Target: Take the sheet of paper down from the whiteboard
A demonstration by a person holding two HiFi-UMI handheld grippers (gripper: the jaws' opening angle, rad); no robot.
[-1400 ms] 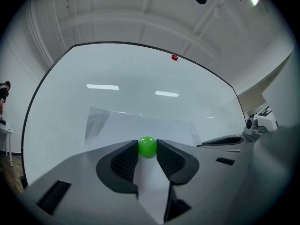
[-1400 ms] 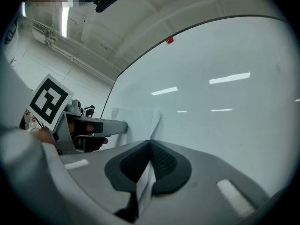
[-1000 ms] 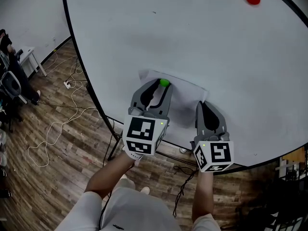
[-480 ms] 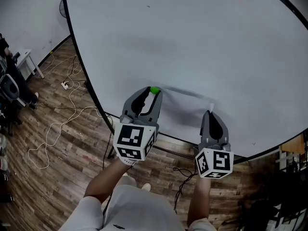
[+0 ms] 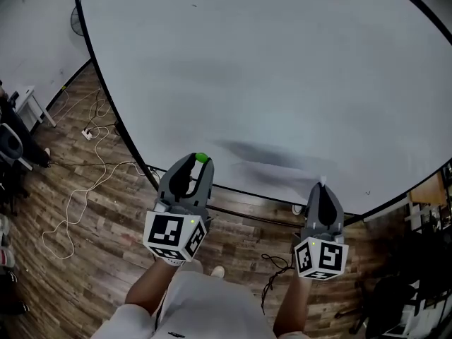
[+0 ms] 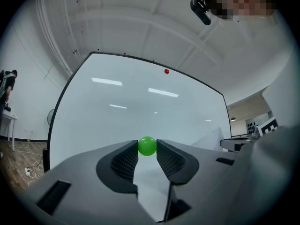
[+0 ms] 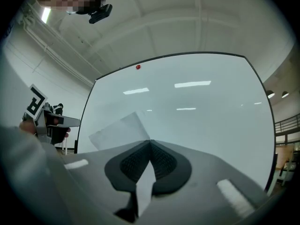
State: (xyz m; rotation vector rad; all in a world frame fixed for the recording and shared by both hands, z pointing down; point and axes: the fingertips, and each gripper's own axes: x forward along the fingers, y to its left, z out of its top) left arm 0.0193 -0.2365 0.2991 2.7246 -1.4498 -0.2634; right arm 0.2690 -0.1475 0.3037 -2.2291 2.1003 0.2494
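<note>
The whiteboard (image 5: 282,69) stands bare in the head view, with only a soft shadow near its lower edge. My left gripper (image 5: 200,161) is shut on a small green ball magnet (image 5: 201,158), which shows pinched between the jaw tips in the left gripper view as well (image 6: 147,146). My right gripper (image 5: 322,188) is shut on the white sheet of paper (image 7: 119,129), which sticks out leftward from the jaws, off the board. Only a thin white tip of the sheet (image 5: 323,181) shows in the head view. Both grippers hang in front of the board's bottom edge.
A red magnet (image 6: 167,71) stays high on the board. White cables (image 5: 78,189) trail across the wooden floor at the left, near a small white table (image 5: 28,97) and a dark chair (image 5: 10,147). A fan (image 5: 76,21) stands by the board's left edge.
Both grippers have drawn back and down from the board. The green magnet came away with the left gripper and the sheet with the right one. The red magnet slid out of the head view.
</note>
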